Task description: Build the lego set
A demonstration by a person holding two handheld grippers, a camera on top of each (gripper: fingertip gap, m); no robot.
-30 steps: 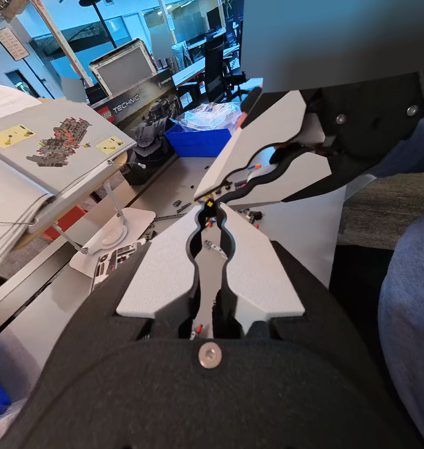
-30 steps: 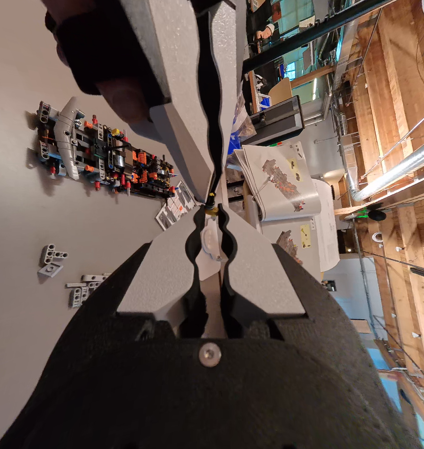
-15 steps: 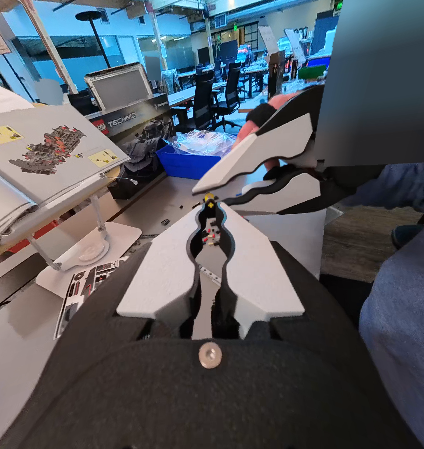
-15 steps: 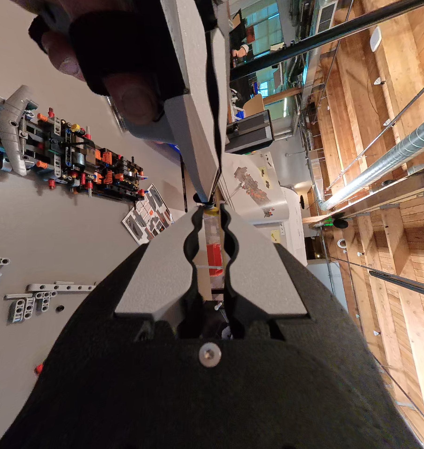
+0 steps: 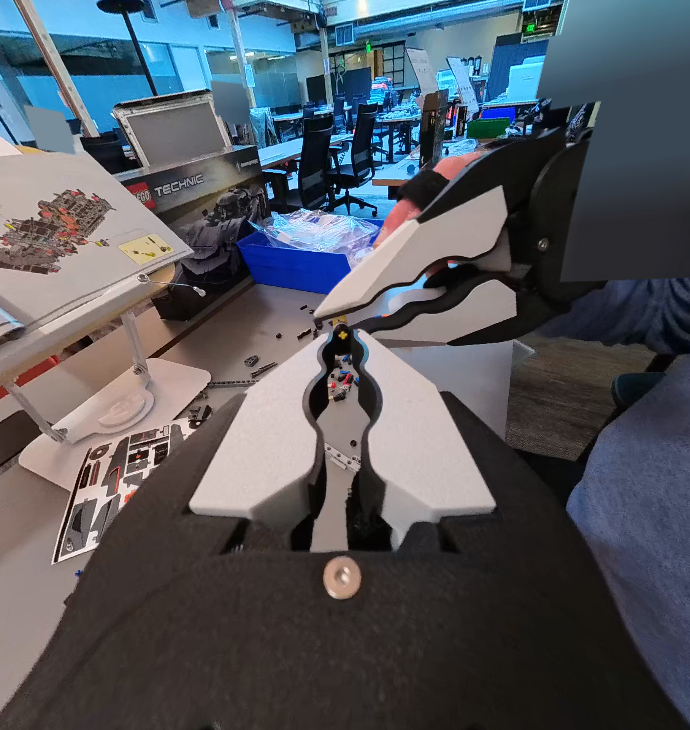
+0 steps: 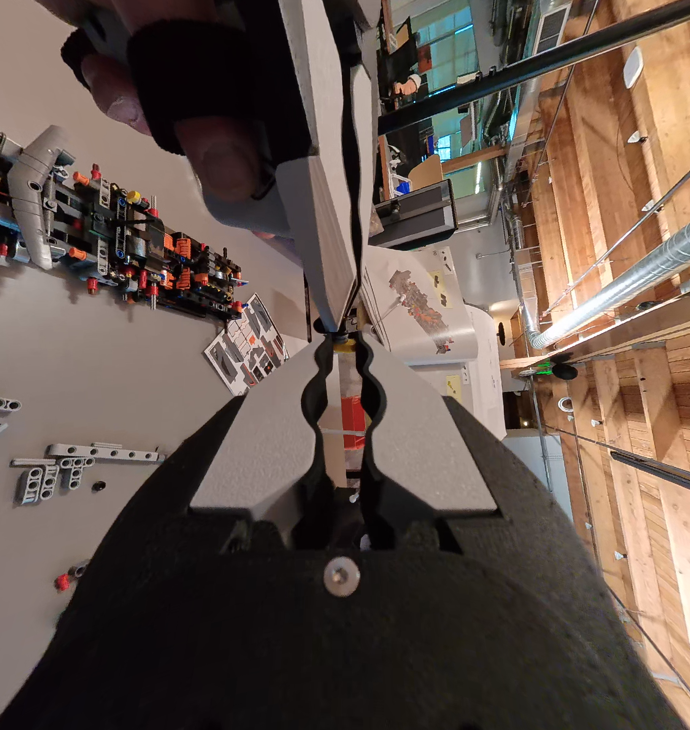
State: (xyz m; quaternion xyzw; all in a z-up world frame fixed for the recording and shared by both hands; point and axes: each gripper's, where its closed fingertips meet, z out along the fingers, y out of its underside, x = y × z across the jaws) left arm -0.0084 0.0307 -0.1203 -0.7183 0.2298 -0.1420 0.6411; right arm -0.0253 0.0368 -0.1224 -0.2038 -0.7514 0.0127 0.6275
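Observation:
My left gripper is shut on a small black piece with a yellow cross-shaped axle end, held above the grey table. My right gripper is shut on a small yellow piece. The two grippers meet tip to tip and the two pieces touch. In the left wrist view the right gripper comes in from the upper right. In the right wrist view the left gripper comes in from above, held by a hand. The partly built black, grey and orange model lies on the table to the left.
An open instruction booklet stands on a white stand at the left, with a sticker sheet beside it. A blue bin with plastic bags and the set's box are behind. Loose grey beams and small pieces lie scattered. My left and right fingertips are right by each other.
Both grippers stayed shut and tip to tip on the small pieces. The pair tilted and shifted together, so the table and the model slid in both views.

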